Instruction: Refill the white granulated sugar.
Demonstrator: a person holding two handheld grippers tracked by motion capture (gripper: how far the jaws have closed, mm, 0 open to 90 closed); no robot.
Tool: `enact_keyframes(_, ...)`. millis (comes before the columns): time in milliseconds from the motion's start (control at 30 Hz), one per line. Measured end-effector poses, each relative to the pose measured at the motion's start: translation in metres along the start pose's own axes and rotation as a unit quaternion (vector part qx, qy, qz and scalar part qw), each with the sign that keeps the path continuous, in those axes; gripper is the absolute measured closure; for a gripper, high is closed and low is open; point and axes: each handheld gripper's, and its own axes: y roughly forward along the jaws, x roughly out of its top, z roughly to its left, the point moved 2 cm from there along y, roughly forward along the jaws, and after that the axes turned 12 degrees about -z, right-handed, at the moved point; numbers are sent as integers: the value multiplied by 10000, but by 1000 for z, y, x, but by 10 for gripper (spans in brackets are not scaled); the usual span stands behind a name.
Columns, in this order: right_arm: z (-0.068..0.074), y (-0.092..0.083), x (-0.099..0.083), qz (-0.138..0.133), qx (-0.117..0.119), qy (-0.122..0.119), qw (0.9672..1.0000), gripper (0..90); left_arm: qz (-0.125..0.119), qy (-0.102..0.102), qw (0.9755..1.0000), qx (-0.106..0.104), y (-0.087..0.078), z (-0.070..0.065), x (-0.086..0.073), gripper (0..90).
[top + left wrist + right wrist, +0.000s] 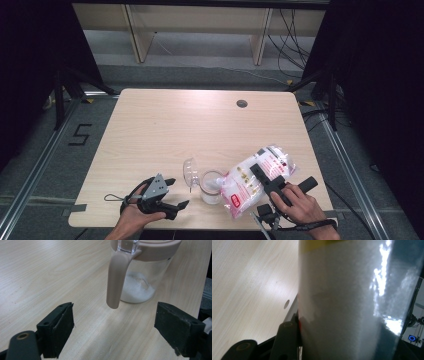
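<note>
The bag (255, 180) of white powder is leaning tilted over the jar (212, 186), its lower end at the jar's mouth. The right gripper (260, 172) is clamping the bag. The jar is standing near the front edge of the wooden table (165, 130), lid (190, 172) hinged open. The left gripper (175, 192) is resting released beside the jar. Grey floor (50, 165) and black curtains (30, 55) are surrounding the table.

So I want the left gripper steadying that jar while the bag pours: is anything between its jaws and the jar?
Nothing visible: bare table lies between the open left gripper and the jar, handle nearest.
</note>
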Motion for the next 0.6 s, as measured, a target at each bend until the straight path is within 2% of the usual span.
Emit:
enact_keyframes(100, 0, 0, 0, 7, 27, -7, 10000, 596, 42, -12, 10000, -8, 0, 0, 0, 154)
enact_keyframes(133, 0, 0, -1, 4, -4, -14, 10000, 596, 76, 70, 9999, 8, -1, 1, 0, 154)
enact_keyframes(167, 0, 0, -1, 12, -7, -14, 10000, 596, 74, 55, 10000, 19, 0, 1, 0, 154)
enact_keyframes(200, 0, 0, -1, 13, 19, -10, 10000, 596, -1, -50, 10000, -9, 0, -1, 0, 154)
enact_keyframes(233, 0, 0, -1, 26, 30, -24, 10000, 596, 33, -13, 10000, -3, 0, 0, 0, 154)
enact_keyframes(267, 0, 0, -1, 26, 26, -9, 10000, 596, 1, -62, 10000, -2, 0, -1, 0, 154)
enact_keyframes(333, 1, 0, -1, 24, 26, -20, 10000, 596, 18, 119, 9999, -32, 0, 1, 1, 154)
enact_keyframes(367, 1, 0, -1, 17, 35, -15, 10000, 596, 15, 98, 9999, -33, 0, 1, 1, 154)
enact_keyframes(400, 0, 0, -1, 13, 42, -11, 10000, 596, -23, -72, 10000, -2, 0, -1, 0, 154)
enact_keyframes(500, 1, 0, 0, 18, 61, -26, 10000, 596, -1, -48, 10000, -7, 0, 0, 0, 154)
enact_keyframes(567, 1, 0, 0, 23, 50, -36, 10000, 597, 21, 122, 9999, -30, 0, 1, 1, 154)
enact_keyframes(600, 0, 0, 0, 21, 55, -30, 10000, 597, 95, 64, 9999, 21, -1, 1, 0, 154)
